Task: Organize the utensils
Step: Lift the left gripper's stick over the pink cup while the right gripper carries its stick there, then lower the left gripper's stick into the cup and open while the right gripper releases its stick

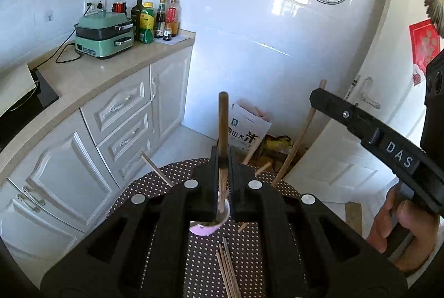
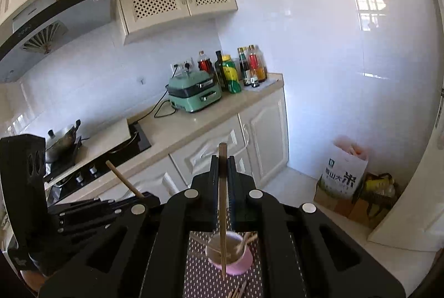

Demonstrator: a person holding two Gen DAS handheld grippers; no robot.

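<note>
My left gripper (image 1: 223, 159) is shut on a brown wooden chopstick (image 1: 223, 129) held upright; its lower end reaches into the pink cup (image 1: 208, 227) below. My right gripper (image 2: 222, 162) is shut on another wooden chopstick (image 2: 222, 203), upright, its tip hanging over the pink cup (image 2: 233, 256), which holds several chopsticks. The right gripper also shows in the left wrist view (image 1: 316, 97), above right of the cup, with its chopstick (image 1: 299, 137) slanting down. More chopsticks (image 1: 226, 267) lie loose on the dotted brown table (image 1: 155, 181) in front of the cup.
A kitchen counter (image 1: 91, 76) with a green cooker (image 1: 104, 36) and bottles (image 1: 149, 18) runs along the left. A rice bag (image 2: 344, 170) and boxes stand on the floor by the wall. A white door (image 1: 369, 93) is at right. The left gripper body (image 2: 25, 187) is at left.
</note>
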